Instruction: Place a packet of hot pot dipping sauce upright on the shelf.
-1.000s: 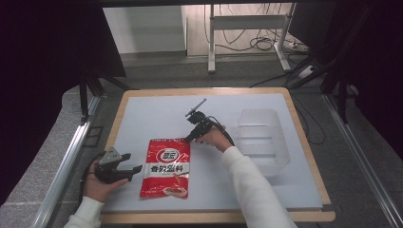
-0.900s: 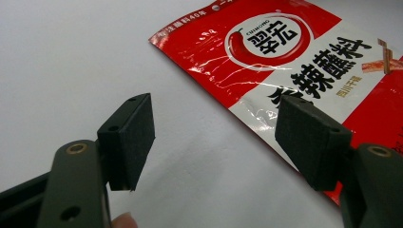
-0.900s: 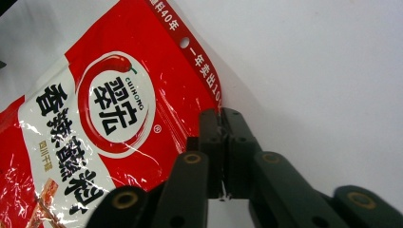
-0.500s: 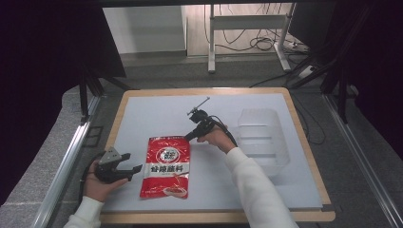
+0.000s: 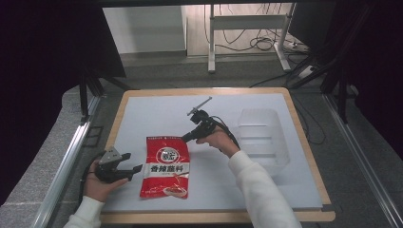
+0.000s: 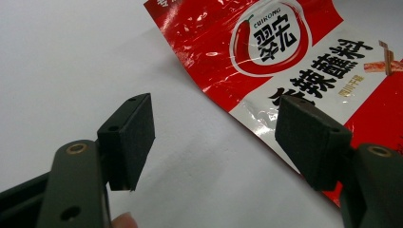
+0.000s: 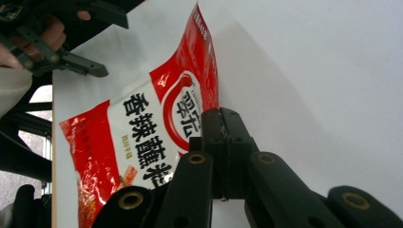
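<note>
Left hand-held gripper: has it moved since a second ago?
No. The left hand-held gripper stays where it was, at the table's wooden left edge, jaws open, just left of the red seasoning packet.

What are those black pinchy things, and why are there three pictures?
They are grabbing tools, called grippers. A person holds one in each hand. One picture comes from a camera up high, looking down at the white table. The other two come from small cameras riding on each gripper, so you see black jaws up close.

On the table lie a red packet with writing on it and a clear plastic box. The left gripper sits beside the packet with its jaws apart, holding nothing. The right gripper has its jaws pressed together at the packet's edge. It looks like it pinches that edge, but I cannot be sure.
</note>
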`<state>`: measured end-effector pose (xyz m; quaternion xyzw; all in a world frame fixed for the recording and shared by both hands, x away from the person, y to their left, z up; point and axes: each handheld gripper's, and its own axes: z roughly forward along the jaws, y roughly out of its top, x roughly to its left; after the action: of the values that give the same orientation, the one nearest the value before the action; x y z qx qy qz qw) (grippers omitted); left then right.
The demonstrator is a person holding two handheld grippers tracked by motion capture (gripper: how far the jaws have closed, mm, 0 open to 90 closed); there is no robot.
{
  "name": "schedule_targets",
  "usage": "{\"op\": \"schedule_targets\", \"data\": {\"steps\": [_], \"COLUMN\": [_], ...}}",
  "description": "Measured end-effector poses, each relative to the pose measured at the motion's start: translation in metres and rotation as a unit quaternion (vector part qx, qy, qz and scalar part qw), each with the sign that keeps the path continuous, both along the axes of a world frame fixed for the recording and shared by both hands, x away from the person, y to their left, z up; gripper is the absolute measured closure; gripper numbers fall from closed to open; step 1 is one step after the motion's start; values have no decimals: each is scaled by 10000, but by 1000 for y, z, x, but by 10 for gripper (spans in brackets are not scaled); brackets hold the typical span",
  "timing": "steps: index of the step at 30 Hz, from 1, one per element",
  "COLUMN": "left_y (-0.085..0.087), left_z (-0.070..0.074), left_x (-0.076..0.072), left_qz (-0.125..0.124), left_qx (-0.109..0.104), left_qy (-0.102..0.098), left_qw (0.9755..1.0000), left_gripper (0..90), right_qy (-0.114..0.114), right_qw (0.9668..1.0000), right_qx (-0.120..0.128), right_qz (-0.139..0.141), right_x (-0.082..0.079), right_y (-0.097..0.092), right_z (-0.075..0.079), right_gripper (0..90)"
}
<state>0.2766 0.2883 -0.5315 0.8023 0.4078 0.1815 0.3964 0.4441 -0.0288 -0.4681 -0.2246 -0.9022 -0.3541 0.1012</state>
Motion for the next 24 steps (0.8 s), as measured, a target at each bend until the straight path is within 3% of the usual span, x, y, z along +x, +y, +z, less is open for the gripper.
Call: {"op": "schedule_targets", "data": {"steps": [14,24], "left_y": [1,-6], "left_z": [-1,-3], "left_x": [4,19], "left_qz": [22,23], "left_qx": [15,9], "left_qy": [21,80], "left_qw": [10000,10000], "left_gripper": [292,293], "right_qy": [-88,-57], "right_qw": [9995,9993], "right_qx": [114,135], "right_qz": [272,331], "right_x": [-16,-20], "right_y": [1,-4], "right_z": [10,10], "right_gripper": [891,891]}}
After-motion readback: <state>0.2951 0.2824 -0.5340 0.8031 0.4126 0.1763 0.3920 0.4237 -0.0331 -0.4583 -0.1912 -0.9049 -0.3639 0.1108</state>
